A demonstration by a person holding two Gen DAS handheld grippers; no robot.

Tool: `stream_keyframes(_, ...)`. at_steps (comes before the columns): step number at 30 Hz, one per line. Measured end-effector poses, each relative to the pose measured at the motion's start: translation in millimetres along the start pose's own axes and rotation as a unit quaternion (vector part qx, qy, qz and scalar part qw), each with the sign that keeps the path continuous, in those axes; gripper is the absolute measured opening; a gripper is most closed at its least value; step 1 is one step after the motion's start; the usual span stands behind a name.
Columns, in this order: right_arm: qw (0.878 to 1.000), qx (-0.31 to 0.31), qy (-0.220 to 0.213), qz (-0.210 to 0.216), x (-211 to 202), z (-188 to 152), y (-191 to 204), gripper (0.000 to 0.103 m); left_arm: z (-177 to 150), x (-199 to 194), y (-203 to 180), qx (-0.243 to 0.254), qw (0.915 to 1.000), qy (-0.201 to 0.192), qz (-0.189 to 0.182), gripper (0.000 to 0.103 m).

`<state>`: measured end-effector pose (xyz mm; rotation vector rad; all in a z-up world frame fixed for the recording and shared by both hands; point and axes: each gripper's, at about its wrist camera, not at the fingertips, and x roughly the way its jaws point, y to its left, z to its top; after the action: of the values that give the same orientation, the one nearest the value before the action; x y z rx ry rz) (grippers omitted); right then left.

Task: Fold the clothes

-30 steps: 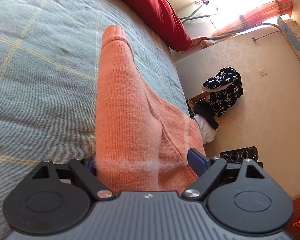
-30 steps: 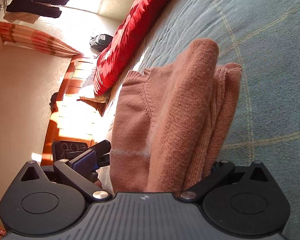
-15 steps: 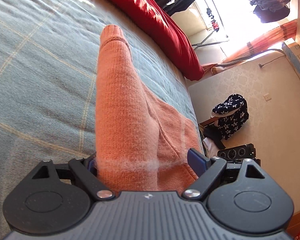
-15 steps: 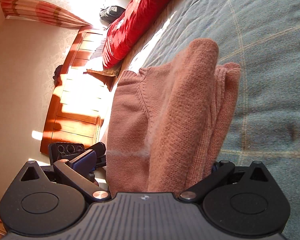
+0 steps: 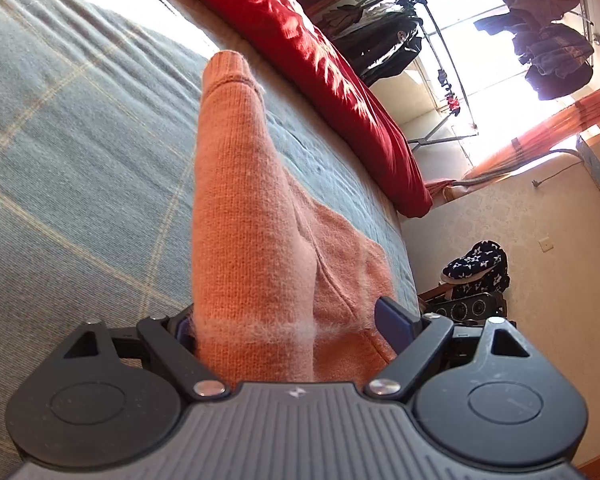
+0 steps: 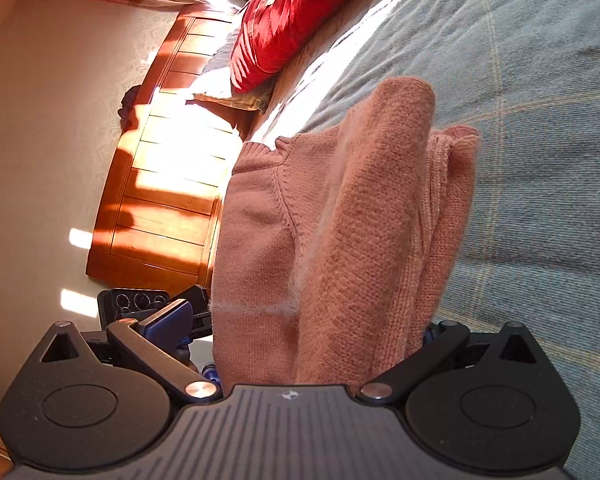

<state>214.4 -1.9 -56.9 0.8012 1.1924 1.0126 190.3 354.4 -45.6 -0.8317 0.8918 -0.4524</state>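
The big bed (image 5: 80, 168) with its blue-grey checked cover fills the left side of the left wrist picture and the right side of the right wrist picture. A long red quilt (image 5: 324, 80) lies along its far edge, at the top middle of both pictures. The pink sweater (image 5: 252, 240) is next in size. It lies on the bed near the bed's edge and runs straight away from both tools, from the bottom middle of each picture up toward the middle. Its long way points forward, along the fingers. Its near end sits between the fingers of both tools, so neither hand looks nearer. The left gripper (image 5: 292, 332) has its fingers spread wide with the sweater between them, one on each side. I cannot tell if they squeeze it. The right gripper (image 6: 304, 328) looks the same: wide apart, sweater in the middle. In the right wrist picture the sweater (image 6: 340, 220) looks partly folded. A thick rolled part stands up in layers, and a flat part with the neck hole lies to its left. It is soft, fuzzy and floppy, so it may sag or slide when it is moved.
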Motion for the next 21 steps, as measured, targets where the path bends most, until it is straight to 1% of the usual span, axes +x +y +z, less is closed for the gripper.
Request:
stream_keyframes(6,0.999,-0.018,0.030,0.005,59,14,17,0.103,26,-41,40,-0.018,0.9991,-0.035,0.016,0.086)
stream_keyframes(12,0.998,-0.034,0.050,0.013,124,29,35,0.103,51,-69,79,-0.042,0.9961,-0.068,0.037,0.086)
stream_keyframes(17,0.998,-0.026,0.051,0.032,168,36,42,0.103,73,-95,106,-0.049,0.9927,-0.094,0.058,0.086)
stream_keyframes(21,0.998,-0.020,0.038,0.050,195,42,49,0.103,87,-114,121,-0.048,0.9900,-0.115,0.066,0.086)
